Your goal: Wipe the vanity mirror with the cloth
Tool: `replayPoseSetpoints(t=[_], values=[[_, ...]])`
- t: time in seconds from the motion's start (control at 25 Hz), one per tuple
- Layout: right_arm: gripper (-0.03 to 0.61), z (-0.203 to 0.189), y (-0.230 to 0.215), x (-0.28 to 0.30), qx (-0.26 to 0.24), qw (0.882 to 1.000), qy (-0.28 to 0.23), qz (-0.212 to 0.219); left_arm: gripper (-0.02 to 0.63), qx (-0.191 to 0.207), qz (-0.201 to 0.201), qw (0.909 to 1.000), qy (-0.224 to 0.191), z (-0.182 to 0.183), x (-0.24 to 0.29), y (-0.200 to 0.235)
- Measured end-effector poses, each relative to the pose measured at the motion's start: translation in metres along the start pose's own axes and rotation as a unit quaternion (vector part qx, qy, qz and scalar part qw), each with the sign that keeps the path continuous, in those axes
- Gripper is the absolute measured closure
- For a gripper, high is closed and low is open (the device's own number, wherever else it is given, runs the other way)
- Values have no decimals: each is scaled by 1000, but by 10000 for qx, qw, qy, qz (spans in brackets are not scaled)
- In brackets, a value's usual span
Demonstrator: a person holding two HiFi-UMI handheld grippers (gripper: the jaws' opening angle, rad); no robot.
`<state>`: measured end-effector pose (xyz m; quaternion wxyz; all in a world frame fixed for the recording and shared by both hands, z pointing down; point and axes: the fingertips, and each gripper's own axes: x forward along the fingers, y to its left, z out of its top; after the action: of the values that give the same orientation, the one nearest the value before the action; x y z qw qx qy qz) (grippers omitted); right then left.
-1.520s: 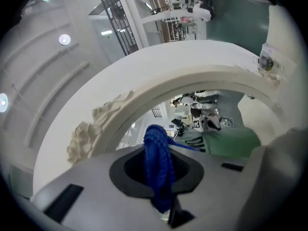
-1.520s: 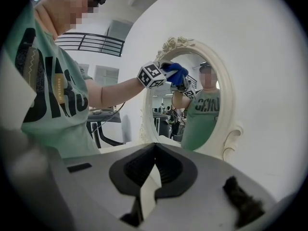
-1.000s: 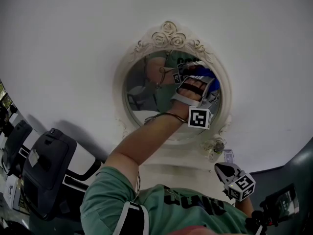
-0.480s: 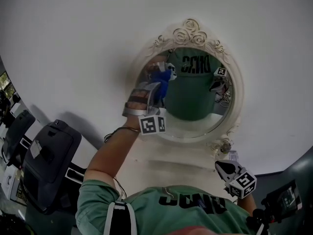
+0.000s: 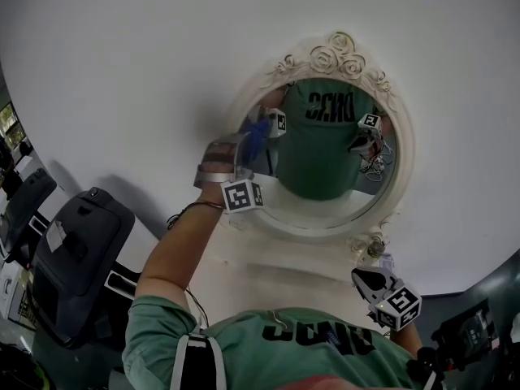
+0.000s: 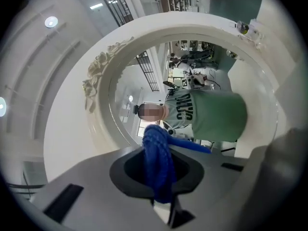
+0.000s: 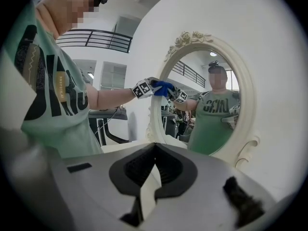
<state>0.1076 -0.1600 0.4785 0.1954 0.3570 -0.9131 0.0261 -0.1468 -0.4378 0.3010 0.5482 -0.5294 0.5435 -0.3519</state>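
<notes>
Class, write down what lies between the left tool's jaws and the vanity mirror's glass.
The blue cloth: the left tool is shut on it, and it bunches out toward the vanity mirror. The left gripper view shows this.

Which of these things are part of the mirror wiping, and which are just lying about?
In the job: vanity mirror; blue cloth; left tongs, shut on the cloth at the mirror's left edge.
Just about: right tongs, shut and empty, held low; small bottle at the mirror's foot; black machine on the left.
</notes>
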Motion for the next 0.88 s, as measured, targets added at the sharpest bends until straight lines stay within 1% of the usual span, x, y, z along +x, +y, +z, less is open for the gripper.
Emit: replayPoseSetpoints(t=[0.08,0.16,0.24,0.32,0.4,0.52,0.72,0.8,0.88], values=[[568,-3,-2,-3,17,10000,30,-34,563,-41,9,10000,-14,0,-1,1],[568,-4,-5,-5,47,10000,27,-73,563,0,43,10000,-50,4,0,2],[568,-5,-7,-6,70,9999,-5,-92,563,26,69,9999,-157,18,1,4],[567,-6,-8,-7,75,9999,-17,-95,563,25,75,9994,-329,43,3,4],[568,-9,-9,-9,106,9999,-26,-112,563,28,72,9983,-570,77,4,4],[568,-16,-17,-14,185,9996,-75,-197,563,24,27,9942,-1079,138,8,-2],[568,-31,-29,-31,381,9982,-170,-436,563,319,-4,9805,-1939,253,9,-19],[568,-37,-33,-40,478,9971,-215,-544,563,442,28,9746,-2193,297,6,-24],[568,-43,-40,-44,547,9961,-275,-637,564,567,-17,9699,-2368,333,9,-36]])
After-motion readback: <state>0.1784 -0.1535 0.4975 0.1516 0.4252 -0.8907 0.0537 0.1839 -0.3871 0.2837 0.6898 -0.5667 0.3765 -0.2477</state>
